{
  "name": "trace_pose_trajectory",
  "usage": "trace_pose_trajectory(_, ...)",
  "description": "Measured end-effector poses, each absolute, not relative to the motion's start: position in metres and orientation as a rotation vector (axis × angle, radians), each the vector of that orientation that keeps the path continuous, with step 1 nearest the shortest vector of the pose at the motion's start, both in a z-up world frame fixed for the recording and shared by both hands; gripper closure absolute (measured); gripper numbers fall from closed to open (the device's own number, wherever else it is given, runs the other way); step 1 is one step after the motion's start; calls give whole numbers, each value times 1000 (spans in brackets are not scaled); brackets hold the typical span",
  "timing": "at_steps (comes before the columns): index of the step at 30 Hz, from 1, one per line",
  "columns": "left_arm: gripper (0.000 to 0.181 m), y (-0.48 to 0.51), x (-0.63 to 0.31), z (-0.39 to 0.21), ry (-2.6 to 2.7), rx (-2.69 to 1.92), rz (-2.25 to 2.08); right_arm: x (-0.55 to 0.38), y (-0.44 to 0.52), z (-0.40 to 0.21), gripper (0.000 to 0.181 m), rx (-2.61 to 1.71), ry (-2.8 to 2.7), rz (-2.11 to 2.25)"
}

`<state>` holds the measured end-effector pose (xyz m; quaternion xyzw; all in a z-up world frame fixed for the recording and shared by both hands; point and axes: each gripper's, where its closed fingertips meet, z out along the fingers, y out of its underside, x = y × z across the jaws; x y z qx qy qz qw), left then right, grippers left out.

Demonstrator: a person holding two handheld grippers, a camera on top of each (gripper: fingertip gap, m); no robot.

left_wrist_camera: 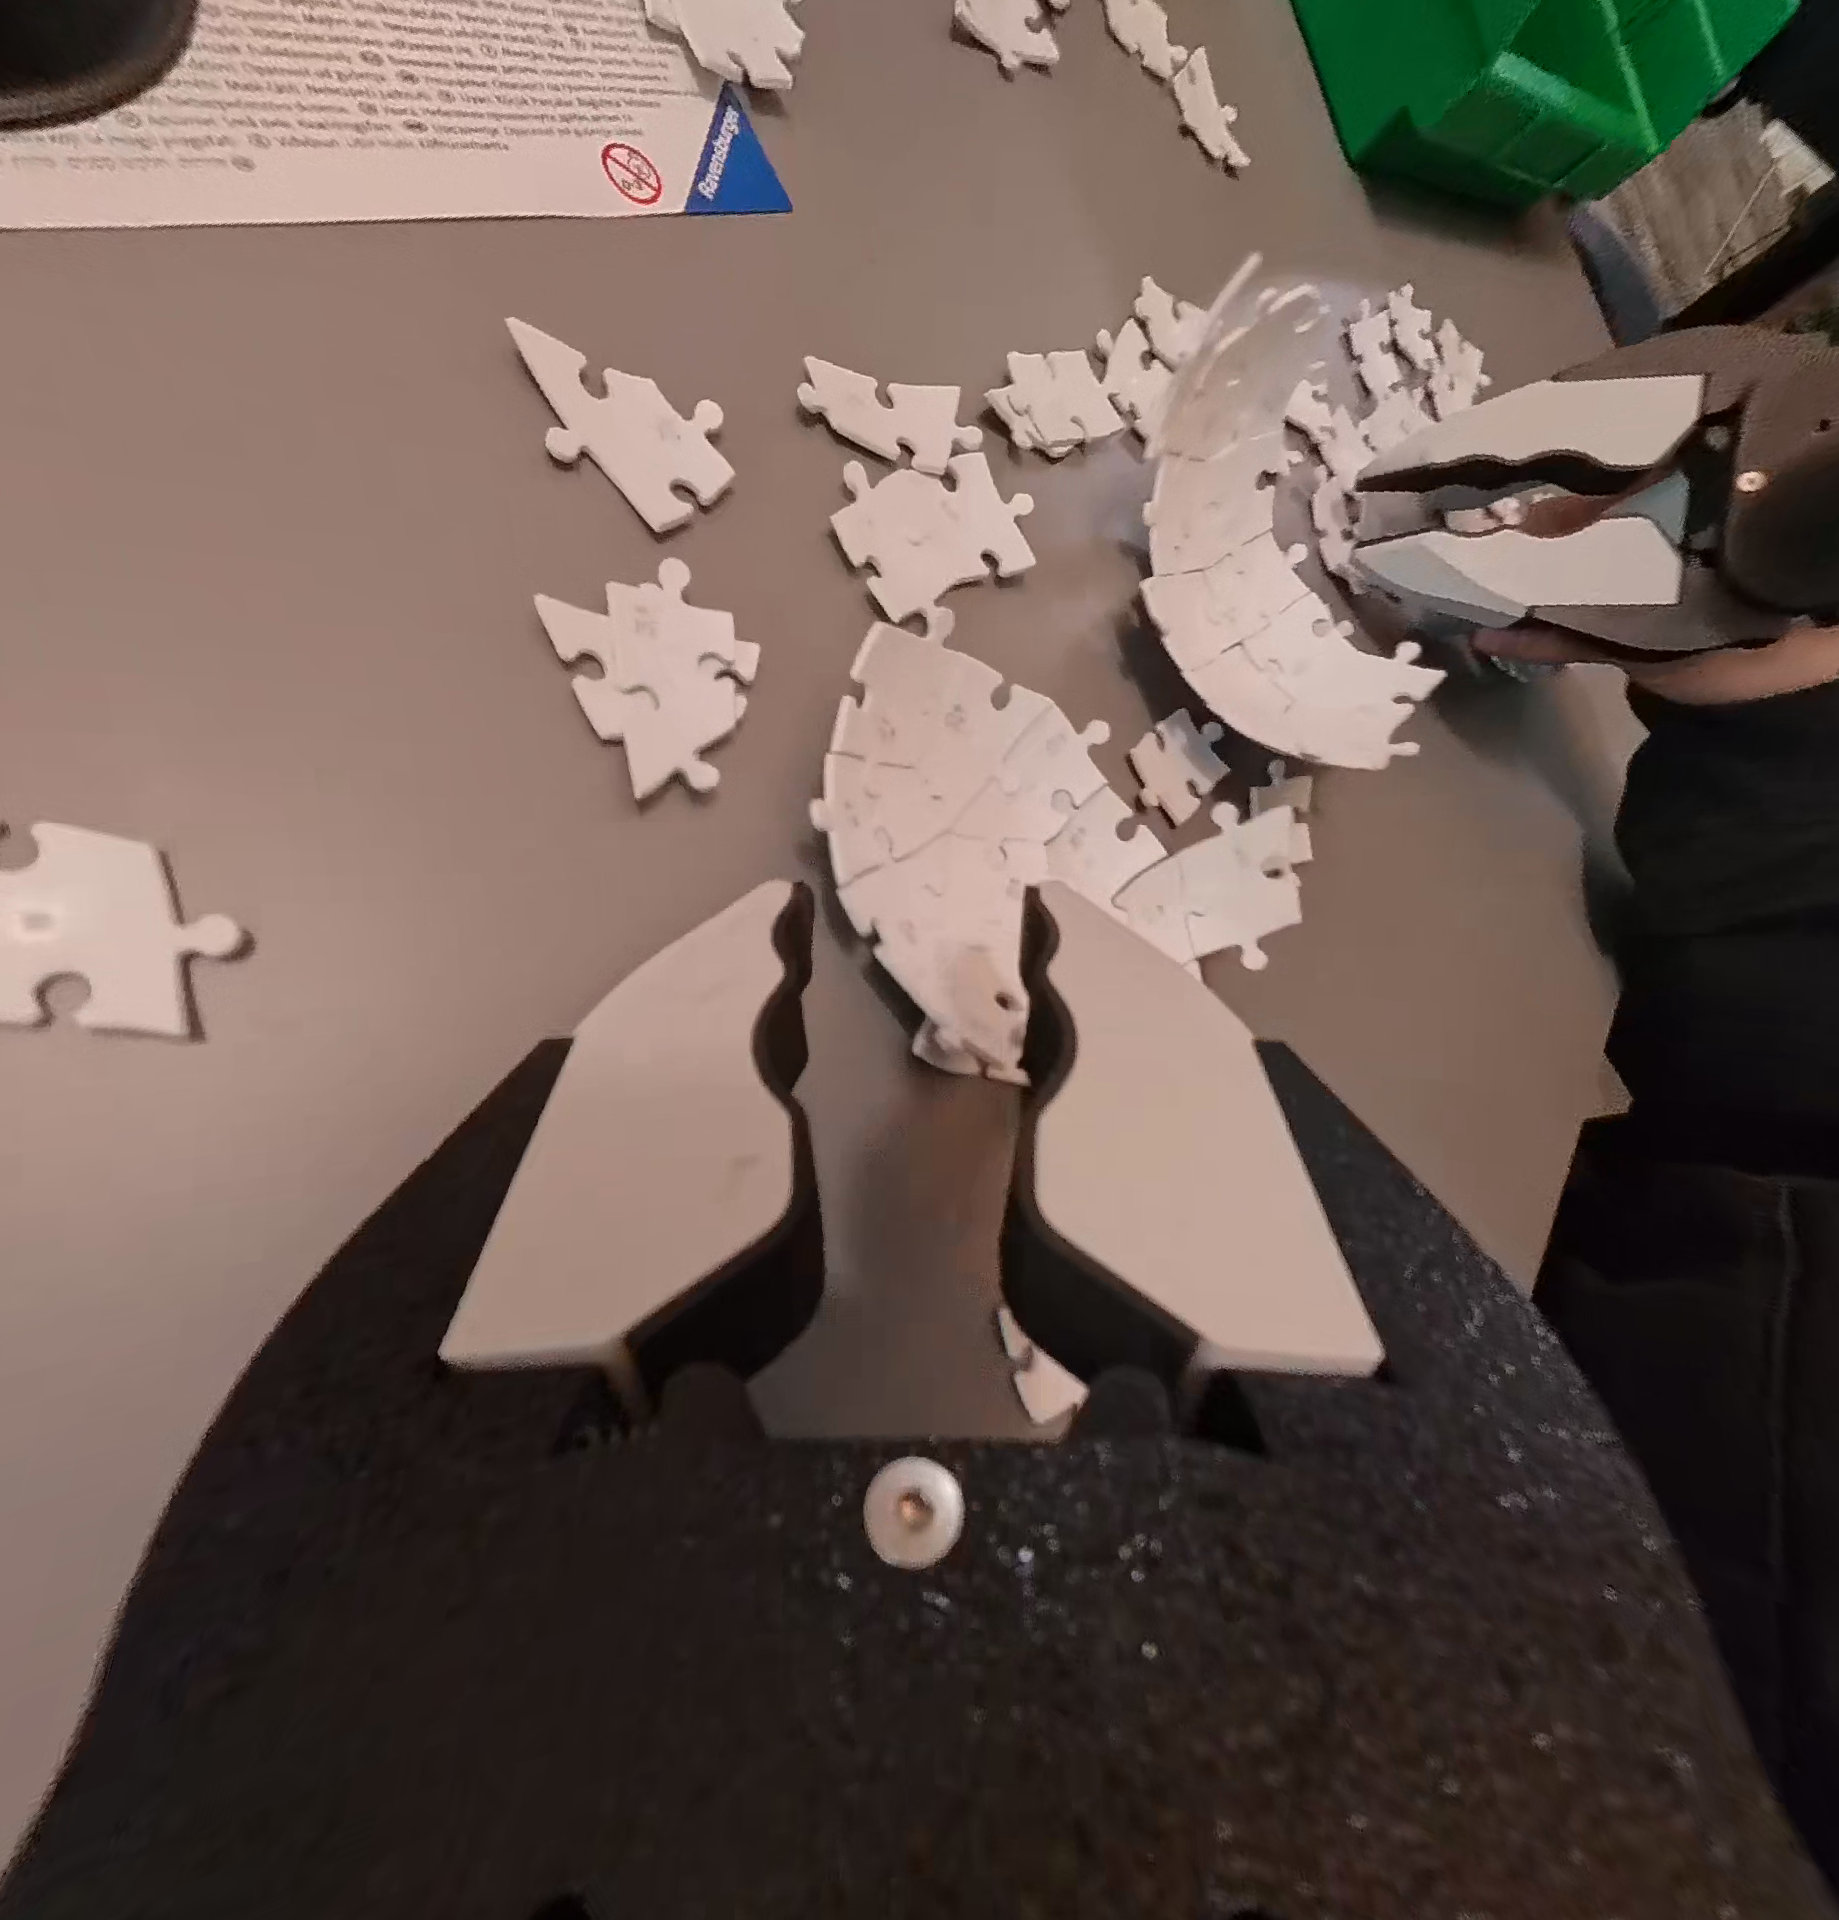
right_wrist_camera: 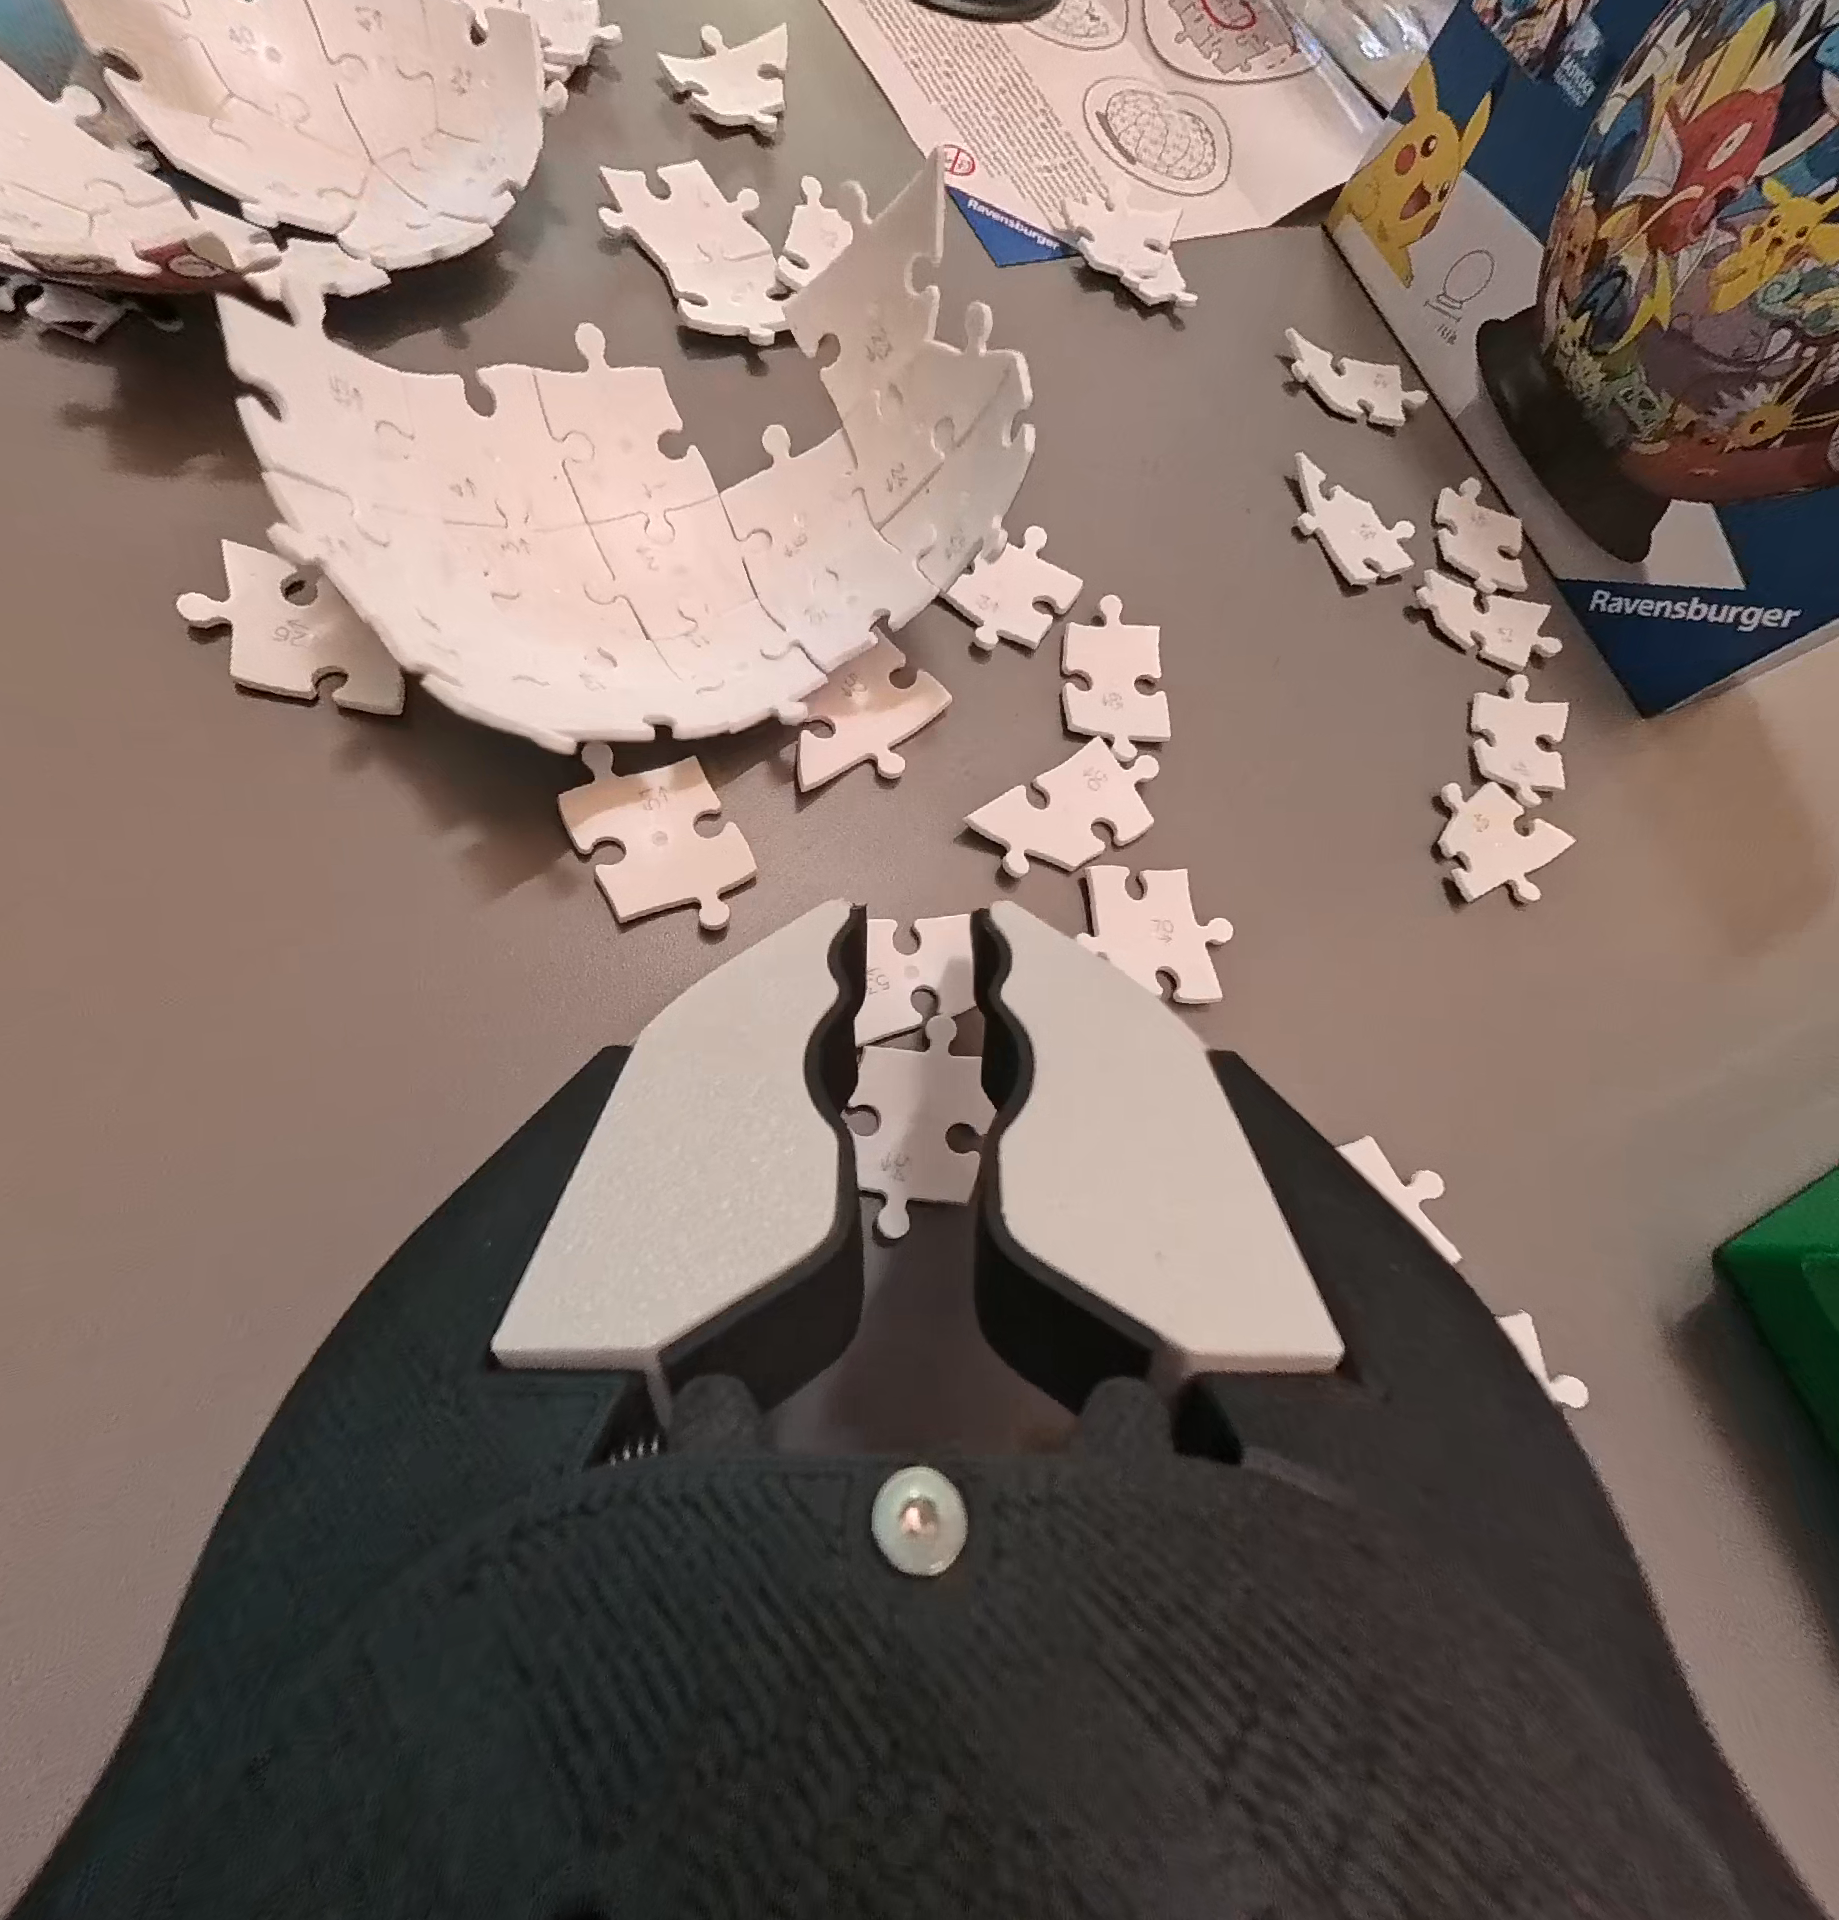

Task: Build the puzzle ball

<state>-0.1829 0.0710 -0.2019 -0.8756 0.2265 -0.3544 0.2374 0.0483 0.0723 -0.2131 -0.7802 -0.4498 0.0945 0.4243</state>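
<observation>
Several white puzzle pieces lie face down on the grey table (left_wrist_camera: 323, 623). A curved joined section (left_wrist_camera: 946, 810) lies at the tips of my left gripper (left_wrist_camera: 915, 914), which is open and empty; the section's near end touches the inner side of the right finger (left_wrist_camera: 1123, 1122). My right gripper (right_wrist_camera: 920, 925) has its jaws a narrow gap apart over two loose pieces (right_wrist_camera: 915, 1132) that show through the gap. It also shows in the left wrist view (left_wrist_camera: 1351, 509), beside a second curved shell (left_wrist_camera: 1258, 613). In the right wrist view a large bowl-shaped shell (right_wrist_camera: 634, 520) lies ahead to the left.
A printed instruction sheet (left_wrist_camera: 323, 135) lies at the far left, with a black object (left_wrist_camera: 63, 52) on it. A green box (left_wrist_camera: 1517, 83) stands at the far right. The puzzle's picture box (right_wrist_camera: 1673, 364) stands at the right. A person's dark clothing (left_wrist_camera: 1746, 831) borders the table. The left gripper's tips are roughly 25 centimetres from the right gripper's. About 9 centimetres separates my right fingertips from the large bowl-shaped shell (right_wrist_camera: 634, 520).
</observation>
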Motion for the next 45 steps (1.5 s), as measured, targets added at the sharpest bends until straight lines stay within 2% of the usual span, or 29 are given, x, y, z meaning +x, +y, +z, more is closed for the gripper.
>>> trace_pose_trajectory(1,144,74,-182,-204,630,-2419,-973,48,72,-213,163,-1954,-1127,241)
trace_pose_trajectory(9,148,85,-162,-216,810,-2478,-1007,48,72,-214,163,-1968,-1122,257)
trace_pose_trajectory(16,171,87,-155,-222,903,-2473,-1061,48,73,-215,162,-1989,-1113,283)
trace_pose_trajectory(22,177,76,-165,-215,920,-2451,-1202,48,73,-216,162,-2003,-1109,303)
trace_pose_trajectory(30,178,55,-205,-199,965,-2407,-1388,48,73,-216,162,-2002,-1111,302)
trace_pose_trajectory(45,177,69,-262,-214,1074,-2524,-1213,48,73,-215,162,-1993,-1114,289)
